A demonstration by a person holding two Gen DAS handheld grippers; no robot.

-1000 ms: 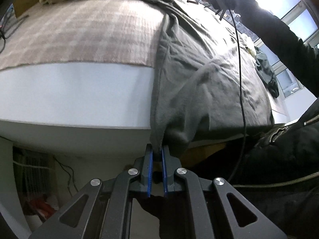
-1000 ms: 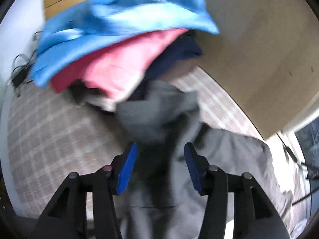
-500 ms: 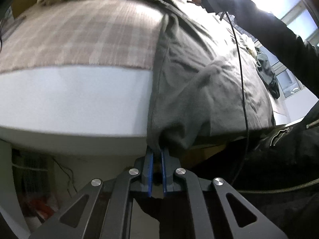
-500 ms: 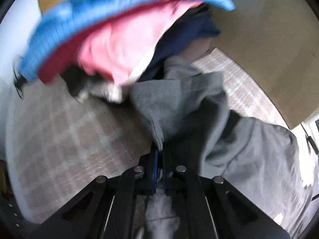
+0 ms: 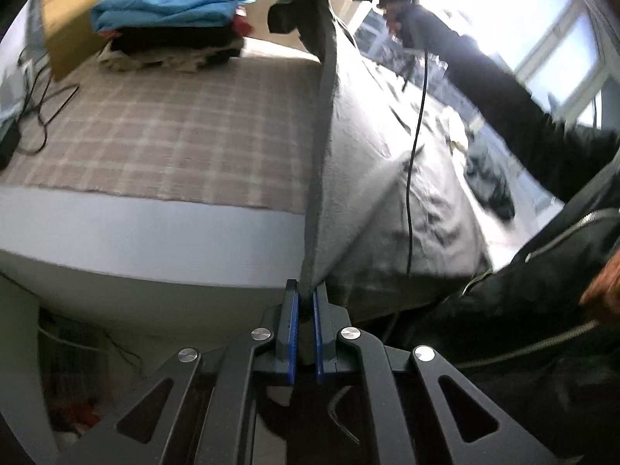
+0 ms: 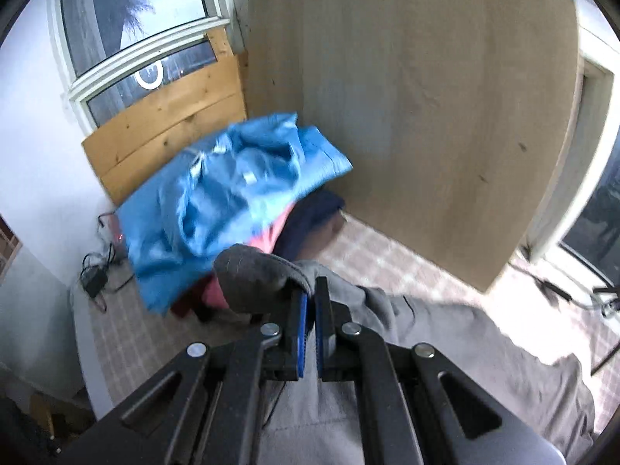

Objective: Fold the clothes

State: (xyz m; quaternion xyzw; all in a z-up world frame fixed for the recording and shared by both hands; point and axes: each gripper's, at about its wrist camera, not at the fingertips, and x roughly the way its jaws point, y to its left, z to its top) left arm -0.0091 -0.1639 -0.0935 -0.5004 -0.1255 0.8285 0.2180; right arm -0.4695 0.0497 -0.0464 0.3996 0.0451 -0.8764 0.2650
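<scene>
So both claws had the same grey garment (image 5: 348,124). The left gripper (image 5: 304,302) was pinched nearly shut on 1 corner of it, right off the front edge of the bed (image 5: 116,228), with the fabric wedged between the blue pads (image 5: 291,333). The right gripper (image 6: 309,302) was clamped tight on another bit of the garment, up toward the far end of the bed, and in the left wrist view you could see that end lifted well above the mattress, so the cloth ran taut in a long sloping edge between the 2 claws. The rest of it draped down onto the bed's right side.

The checked cover (image 5: 162,143) was bare on the left half of the bed. At the bed's far end sat a pile of folded clothes (image 5: 170,35) with a blue garment (image 6: 232,201) on top and something pink (image 6: 279,228) under it, just beyond the right claw. A dark-sleeved arm (image 5: 496,97) reached across above the bed's right side, cable (image 5: 416,135) dangling from it.
</scene>
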